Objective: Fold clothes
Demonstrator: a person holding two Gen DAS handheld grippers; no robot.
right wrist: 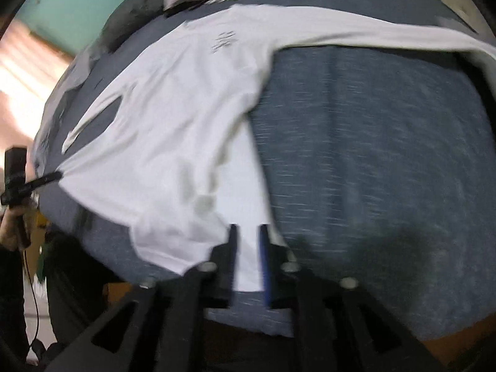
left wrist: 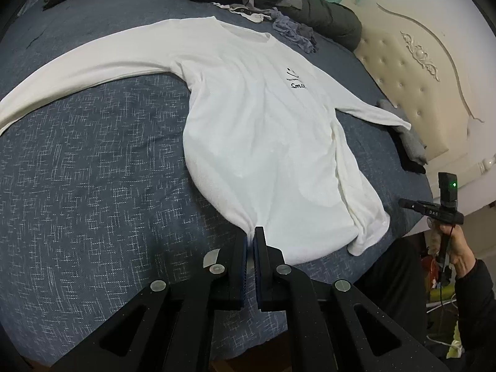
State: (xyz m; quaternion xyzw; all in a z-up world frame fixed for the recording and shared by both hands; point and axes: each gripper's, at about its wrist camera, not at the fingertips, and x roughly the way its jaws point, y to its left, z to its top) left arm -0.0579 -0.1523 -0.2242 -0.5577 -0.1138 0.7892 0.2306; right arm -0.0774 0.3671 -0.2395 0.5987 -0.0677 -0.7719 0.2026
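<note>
Shirt (left wrist: 263, 130) hem in left claw (left wrist: 250, 235)

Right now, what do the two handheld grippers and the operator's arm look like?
Both are matte black. The left gripper and the right gripper have blue-lined jaws, open triangular cut-outs in the frames and round silver fasteners. In the left wrist view, the right unit has a green LED, white lettering and a thin black cable. The sleeve is dark.

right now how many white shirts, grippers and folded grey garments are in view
white long-sleeve shirt: 1
grippers: 2 (left gripper, right gripper)
folded grey garment: 1
total: 4
</note>
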